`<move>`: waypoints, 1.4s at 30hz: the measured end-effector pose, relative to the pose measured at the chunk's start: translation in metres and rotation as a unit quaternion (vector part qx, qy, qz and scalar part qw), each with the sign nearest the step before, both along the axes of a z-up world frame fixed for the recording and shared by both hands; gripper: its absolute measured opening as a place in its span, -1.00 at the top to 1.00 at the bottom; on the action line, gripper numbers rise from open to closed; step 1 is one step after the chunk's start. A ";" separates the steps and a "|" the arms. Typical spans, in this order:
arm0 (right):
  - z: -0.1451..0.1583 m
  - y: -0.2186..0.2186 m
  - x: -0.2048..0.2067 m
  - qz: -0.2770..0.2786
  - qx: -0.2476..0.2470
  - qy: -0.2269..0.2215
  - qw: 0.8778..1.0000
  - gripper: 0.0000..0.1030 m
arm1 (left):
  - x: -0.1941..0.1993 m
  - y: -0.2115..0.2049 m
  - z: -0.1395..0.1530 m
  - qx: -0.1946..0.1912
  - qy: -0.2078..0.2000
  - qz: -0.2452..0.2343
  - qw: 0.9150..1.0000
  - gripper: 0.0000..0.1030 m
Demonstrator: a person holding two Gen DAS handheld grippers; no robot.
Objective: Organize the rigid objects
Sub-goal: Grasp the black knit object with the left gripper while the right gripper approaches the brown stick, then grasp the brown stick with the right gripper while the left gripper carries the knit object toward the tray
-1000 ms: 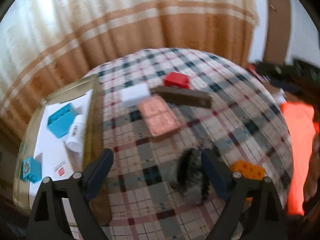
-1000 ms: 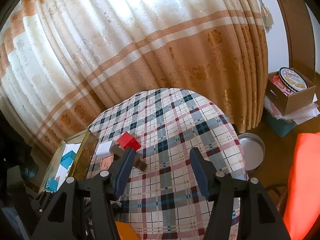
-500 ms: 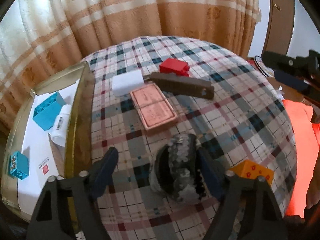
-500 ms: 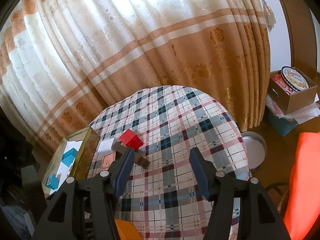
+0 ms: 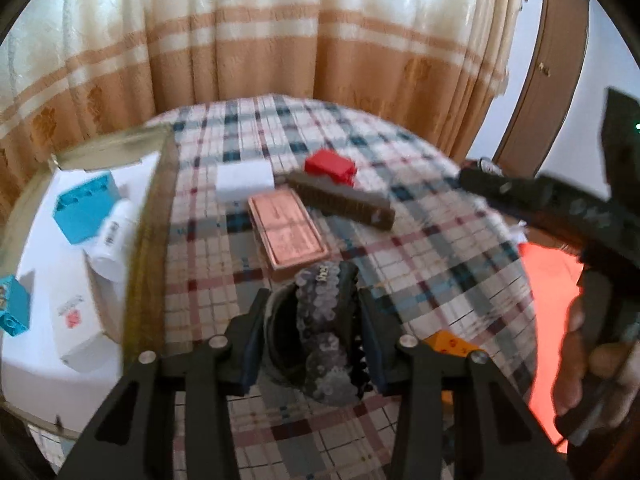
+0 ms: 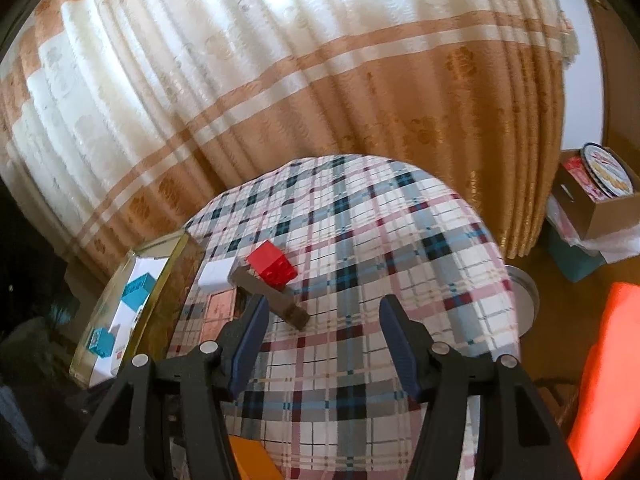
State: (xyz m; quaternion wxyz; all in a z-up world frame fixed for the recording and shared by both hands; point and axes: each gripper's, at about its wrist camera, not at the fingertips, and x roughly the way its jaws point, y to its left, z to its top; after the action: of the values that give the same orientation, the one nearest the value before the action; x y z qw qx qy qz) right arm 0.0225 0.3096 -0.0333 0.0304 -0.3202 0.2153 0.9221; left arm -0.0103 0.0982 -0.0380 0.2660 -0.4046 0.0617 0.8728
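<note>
Left wrist view: left gripper [image 5: 312, 334], jaws just closing, clamps hair clip [image 5: 322, 336]; its curved shell could slip during lift. Right gripper [image 6: 320, 336] open, empty.

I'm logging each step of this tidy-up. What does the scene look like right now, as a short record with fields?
surface: table with plaid cloth
left tool: jaws have just been closing, now shut on a grey hair clip
right tool: open, holds nothing, above the cloth
tray: at the table's left edge; holds blue block, white bottle, white box, small blue block
loose on cloth: white block, red block, brown bar, pink card, orange block
</note>
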 end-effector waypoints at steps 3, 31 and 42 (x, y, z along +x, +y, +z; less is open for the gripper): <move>-0.003 -0.006 -0.013 0.021 0.020 -0.012 1.000 -0.17 | 0.003 -0.010 0.013 0.011 0.015 0.010 1.000 0.19; -0.041 -0.085 -0.116 0.163 0.183 -0.120 0.962 0.32 | -0.014 -0.083 0.035 0.055 0.031 0.106 0.992 0.19; -0.027 -0.072 -0.089 0.175 0.148 -0.107 0.967 0.66 | -0.017 -0.092 0.035 0.058 0.032 0.118 0.991 0.19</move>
State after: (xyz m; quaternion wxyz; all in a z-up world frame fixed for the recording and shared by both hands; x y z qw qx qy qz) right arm -0.0662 0.2379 -0.0600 -0.0617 -0.4413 0.0124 0.8952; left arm -0.0276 0.0067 -0.0026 0.1824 -0.3651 -0.0286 0.9125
